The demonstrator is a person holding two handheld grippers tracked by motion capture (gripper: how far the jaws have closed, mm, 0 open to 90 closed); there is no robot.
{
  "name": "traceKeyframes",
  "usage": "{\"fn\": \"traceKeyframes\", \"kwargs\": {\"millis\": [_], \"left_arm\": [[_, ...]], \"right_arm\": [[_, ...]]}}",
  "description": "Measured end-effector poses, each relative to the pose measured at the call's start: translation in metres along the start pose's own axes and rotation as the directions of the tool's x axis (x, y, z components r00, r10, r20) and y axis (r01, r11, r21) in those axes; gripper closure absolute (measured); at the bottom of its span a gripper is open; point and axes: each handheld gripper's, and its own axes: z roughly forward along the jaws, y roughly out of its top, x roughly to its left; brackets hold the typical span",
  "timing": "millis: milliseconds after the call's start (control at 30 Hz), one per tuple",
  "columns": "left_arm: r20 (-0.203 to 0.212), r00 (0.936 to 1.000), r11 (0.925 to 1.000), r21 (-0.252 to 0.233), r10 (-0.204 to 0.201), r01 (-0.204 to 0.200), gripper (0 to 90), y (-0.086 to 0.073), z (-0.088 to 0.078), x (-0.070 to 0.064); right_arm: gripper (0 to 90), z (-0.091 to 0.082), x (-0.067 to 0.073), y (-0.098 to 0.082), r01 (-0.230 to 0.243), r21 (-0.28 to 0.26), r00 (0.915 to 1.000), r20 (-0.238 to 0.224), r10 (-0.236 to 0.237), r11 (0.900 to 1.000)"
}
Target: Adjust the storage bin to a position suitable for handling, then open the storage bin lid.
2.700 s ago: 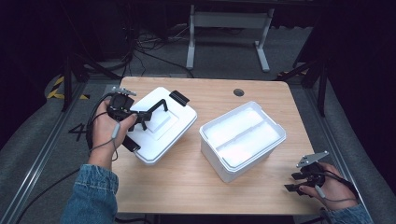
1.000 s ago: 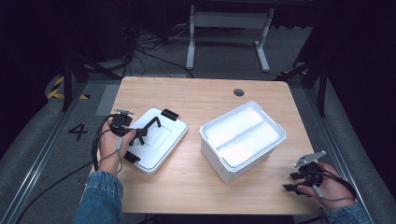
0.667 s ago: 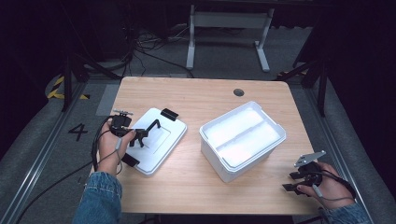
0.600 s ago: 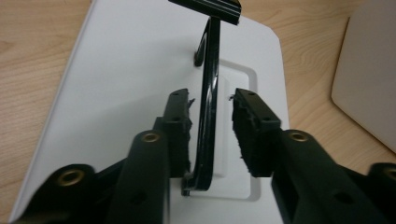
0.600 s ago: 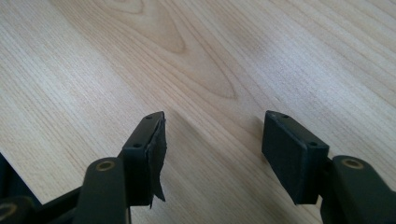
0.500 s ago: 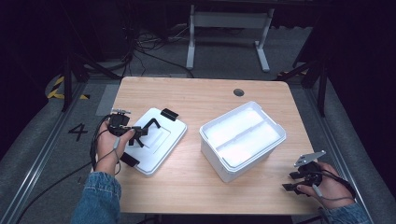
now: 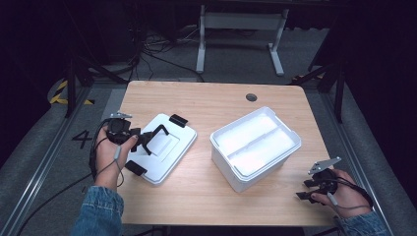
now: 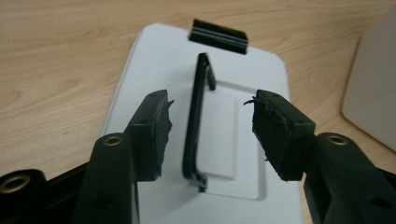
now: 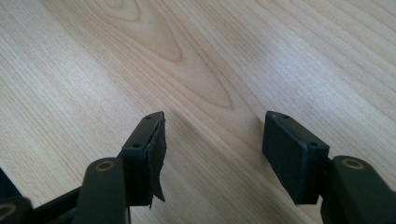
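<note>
Your left gripper point(image 8: 210, 126) sits over the left half of the white lid point(image 7: 164, 147), jaws spread apart with the lid's black handle point(image 8: 196, 121) standing upright in the gap between them; neither pad touches it. The lid lies flat on the wooden table point(image 7: 206, 105), left of centre, turned at an angle, with a black clip point(image 8: 218, 35) at its far end and another at the near edge by your left hand point(image 7: 110, 152). The white box point(image 7: 255, 147) stands open to the right of the lid, apart from it, and its inside looks split by a ridge into two compartments; one corner of it shows at the right edge of the left gripper view. Your right gripper point(image 9: 212, 154) is parked at the near right corner of the table, well away from the box, jaws wide apart with nothing between them, bare wood underneath. Your right hand point(image 7: 339, 191) rests there at the table edge.
</note>
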Motion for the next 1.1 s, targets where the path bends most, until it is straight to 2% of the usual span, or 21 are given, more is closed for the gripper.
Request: {"fn": "traceKeyframes", "kwargs": {"millis": [67,167,200,333,367,400,433,467,500,567,600,633,700,733,767,833,967,1000,1067,1100], "left_arm": [[0.021,0.9989,0.9989,-0.021,0.042,-0.041,46.6,0.004,-0.01,-0.016],[0.037,0.9934,0.9937,-0.033,0.108,-0.107,45.2,0.008,-0.021,-0.041],[0.043,0.9921,0.9925,-0.035,0.118,-0.117,44.4,0.008,-0.023,-0.047],[0.085,0.9804,0.9839,-0.035,0.177,-0.175,42.6,0.006,-0.03,-0.073],[0.085,0.9804,0.9839,-0.035,0.177,-0.175,41.7,0.006,-0.03,-0.073],[0.095,0.979,0.9836,-0.022,0.18,-0.179,41.7,0.004,-0.031,-0.079],[0.097,0.976,0.9809,-0.02,0.195,-0.194,41.1,0.003,-0.032,-0.084],[0.1,0.97,0.9751,-0.011,0.222,-0.222,40.0,-0.002,-0.032,-0.093],[0.097,0.9662,0.9711,-0.015,0.239,-0.238,39.5,-0.004,-0.032,-0.096],[0.104,0.9656,0.971,-0.008,0.238,-0.239,38.4,-0.006,-0.031,-0.1],[0.104,0.9598,0.9651,-0.002,0.261,-0.262,38.2,-0.012,-0.029,-0.107],[0.104,0.9598,0.9651,-0.002,0.261,-0.262,38.0,-0.012,-0.029,-0.107],[0.103,0.9499,0.9537,0.029,0.295,-0.299,36.7,-0.021,-0.022,-0.115],[0.11,0.9468,0.9503,0.043,0.302,-0.308,36.6,-0.025,-0.02,-0.118],[0.11,0.9468,0.9503,0.043,0.302,-0.308,36.4,-0.025,-0.02,-0.118],[0.119,0.9377,0.9384,0.079,0.326,-0.337,35.8,-0.033,-0.011,-0.124],[0.132,0.9423,0.9418,0.099,0.308,-0.321,35.6,-0.04,-0.003,-0.128],[0.134,0.9401,0.9376,0.113,0.313,-0.329,35.5,-0.045,0.003,-0.13],[0.126,0.9409,0.9361,0.124,0.314,-0.329,35.5,-0.048,0.009,-0.131],[0.135,0.9402,0.9357,0.126,0.313,-0.329,35.5,-0.051,0.012,-0.131]], "right_arm": [[40.5,0.0,-0.001,0.002,0.006,0.001,1.0,0.001,-0.006,1.0],[40.5,-0.002,-0.003,0.005,0.007,-0.009,1.0,0.002,-0.007,1.0],[40.5,-0.003,-0.004,0.006,0.01,-0.012,0.9999,0.004,-0.01,1.0],[40.5,-0.007,-0.007,0.01,0.012,-0.024,0.9999,0.011,-0.012,1.0],[40.5,-0.008,-0.008,0.011,0.013,-0.028,0.9999,0.008,-0.012,1.0],[40.5,-0.008,-0.008,0.011,0.013,-0.028,0.9999,0.008,-0.012,1.0],[40.5,-0.008,-0.009,0.012,0.014,-0.032,0.9999,0.007,-0.014,0.999],[40.5,-0.009,-0.01,0.014,0.015,-0.036,0.9999,0.009,-0.015,0.999],[40.5,-0.008,-0.01,0.014,0.013,-0.038,0.9999,0.008,-0.012,0.999],[40.5,-0.008,-0.011,0.014,0.012,-0.036,0.9999,0.005,-0.012,0.999],[40.5,-0.008,-0.011,0.014,0.012,-0.036,0.9999,0.006,-0.012,0.999],[40.5,-0.008,-0.011,0.014,0.012,-0.036,0.9999,0.006,-0.012,0.999],[40.5,-0.009,-0.013,0.014,0.006,-0.038,1.0,0.005,-0.006,0.999],[40.5,-0.009,-0.013,0.014,0.007,-0.04,1.0,0.004,-0.007,0.999],[40.5,-0.01,-0.013,0.014,0.008,-0.043,1.0,0.006,-0.008,0.999],[40.5,-0.011,-0.013,0.014,0.006,-0.045,1.0,0.007,-0.006,0.999],[40.5,-0.013,-0.015,0.014,0.002,-0.053,1.0,0.007,-0.002,0.999],[40.5,-0.013,-0.015,0.014,0.002,-0.054,1.0,0.008,-0.002,0.999],[40.5,-0.013,-0.016,0.014,0.004,-0.054,1.0,0.007,-0.004,0.999],[40.5,-0.013,-0.016,0.014,0.003,-0.054,1.0,0.006,-0.003,0.999]]}}
